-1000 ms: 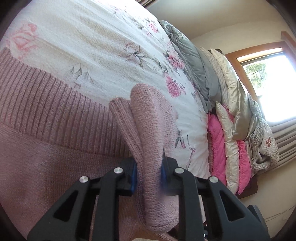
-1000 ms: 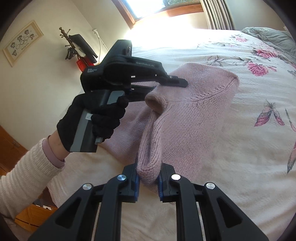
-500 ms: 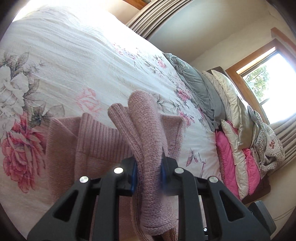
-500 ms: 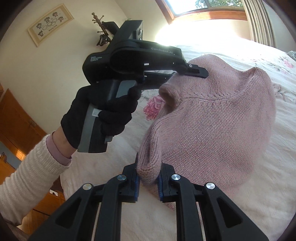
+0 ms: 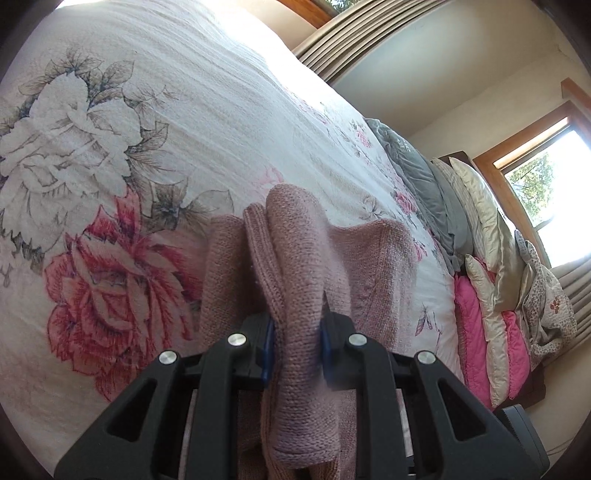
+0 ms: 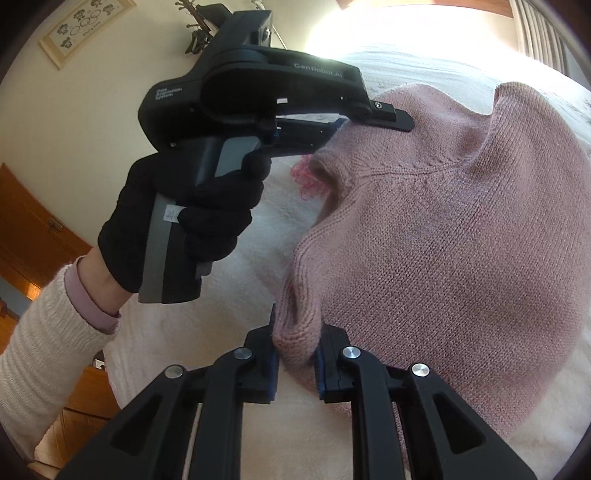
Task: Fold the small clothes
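A pink knitted sweater (image 6: 443,236) is held up off a floral bedspread (image 5: 184,110), hanging between both grippers. My left gripper (image 5: 295,332) is shut on a bunched edge of the pink sweater (image 5: 299,266). The right wrist view shows that same left gripper (image 6: 347,125) from the side, in a black-gloved hand (image 6: 192,221), pinching the sweater's upper corner. My right gripper (image 6: 295,350) is shut on a lower rolled edge of the knit. The sweater's far side drapes down toward the bed.
Grey and cream pillows (image 5: 469,206) and a pink quilted cushion (image 5: 476,325) are piled at the head of the bed, below a window (image 5: 546,181). A framed picture (image 6: 81,29) hangs on the wall, and wooden furniture (image 6: 40,236) stands left of the bed.
Both grippers have lifted the sweater higher off the bed and carried it along the spread. More bedspread now shows beneath the left gripper, and the knit hangs fuller in the right view.
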Tool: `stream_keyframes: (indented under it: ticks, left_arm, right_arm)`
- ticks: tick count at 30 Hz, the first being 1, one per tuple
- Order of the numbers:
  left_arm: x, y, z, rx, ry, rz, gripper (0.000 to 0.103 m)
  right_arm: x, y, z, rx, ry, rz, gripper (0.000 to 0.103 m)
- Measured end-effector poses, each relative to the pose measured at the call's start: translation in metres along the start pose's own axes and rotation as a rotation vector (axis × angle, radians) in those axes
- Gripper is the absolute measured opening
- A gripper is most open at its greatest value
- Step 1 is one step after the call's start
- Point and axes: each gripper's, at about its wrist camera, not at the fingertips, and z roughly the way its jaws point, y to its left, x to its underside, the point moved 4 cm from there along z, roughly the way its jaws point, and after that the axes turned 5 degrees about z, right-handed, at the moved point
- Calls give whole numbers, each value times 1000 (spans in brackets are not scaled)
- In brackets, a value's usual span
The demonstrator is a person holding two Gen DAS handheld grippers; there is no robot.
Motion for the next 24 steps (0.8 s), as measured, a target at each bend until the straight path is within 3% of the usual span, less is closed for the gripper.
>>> stream_keyframes:
  ticks: [3, 7, 9, 12, 14, 16, 20, 21, 22, 24]
  left_arm:
    - [6, 13, 6, -18, 1, -9, 19]
    - [9, 21, 5, -17, -10, -33, 24]
    - [6, 24, -1, -25, -23, -33, 24]
    - [1, 18, -11, -42, -53, -12, 26]
    - [-4, 14, -11, -46, -50, 2, 26]
    - [-9, 12, -7, -70, -47, 1, 36]
    - [-15, 8, 6, -85, -38, -18, 38]
    - [-16, 5, 8, -95, -37, -10, 35]
    - [-16, 2, 10, -108, -29, -1, 19]
    - [-14, -1, 12, -131, -17, 20, 15]
  right_arm:
    - [1, -4, 14, 12, 22, 10, 18]
    - [4, -7, 24, -12, 35, 17, 39]
    - [7, -5, 19, -73, 30, 17, 49]
    - [11, -13, -11, -184, -22, 43, 53]
    - [15, -30, -37, -145, -82, 63, 60]
    - [22, -51, -58, -53, -126, 87, 61]
    - [48, -89, -78, 24, -152, 176, 61]
    - [50, -99, -78, 26, -152, 197, 61]
    - [53, -106, -77, 33, -151, 214, 61]
    - [55, -114, -77, 33, -155, 236, 60]
